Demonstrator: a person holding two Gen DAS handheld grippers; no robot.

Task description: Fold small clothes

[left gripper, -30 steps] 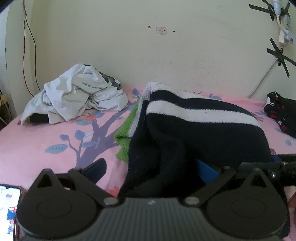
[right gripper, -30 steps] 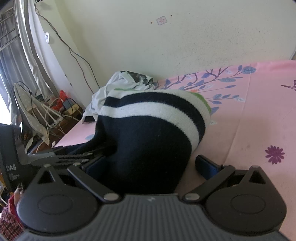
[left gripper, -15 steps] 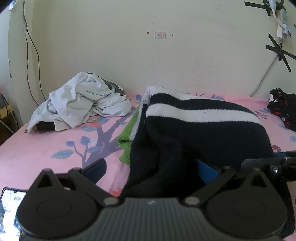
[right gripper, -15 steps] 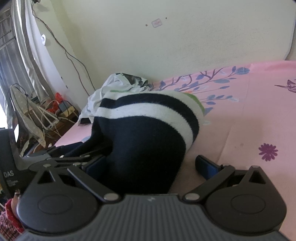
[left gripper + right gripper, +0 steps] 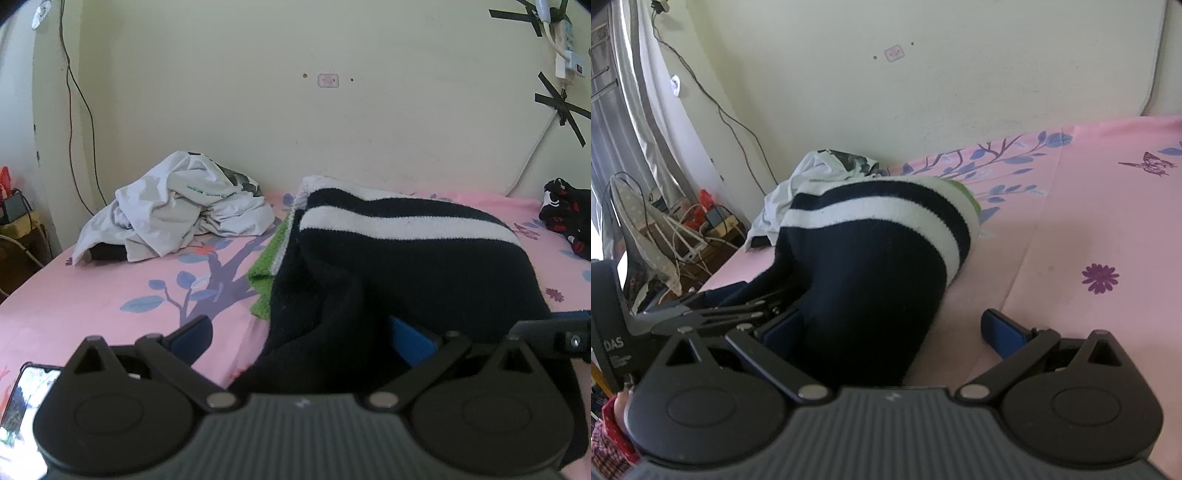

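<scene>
A dark navy knit sweater with white stripes and a green edge (image 5: 399,258) lies bunched on the pink floral bed sheet (image 5: 110,295). It also shows in the right wrist view (image 5: 871,258). My left gripper (image 5: 301,334) is open, with the sweater's near hem draped between its blue fingers. My right gripper (image 5: 897,328) is open too, with the sweater's near end lying between its fingers. The left gripper's body (image 5: 713,306) shows at the left of the right wrist view, close beside the right one.
A crumpled white garment (image 5: 181,214) lies at the back left against the wall. A black and red garment (image 5: 569,218) lies at the far right. A phone (image 5: 22,398) lies at the near left. Cables and clutter (image 5: 676,229) stand beside the bed.
Both grippers have drawn slightly back and up from the sweater. The jaws stay open and the sweater has hardly shifted.
</scene>
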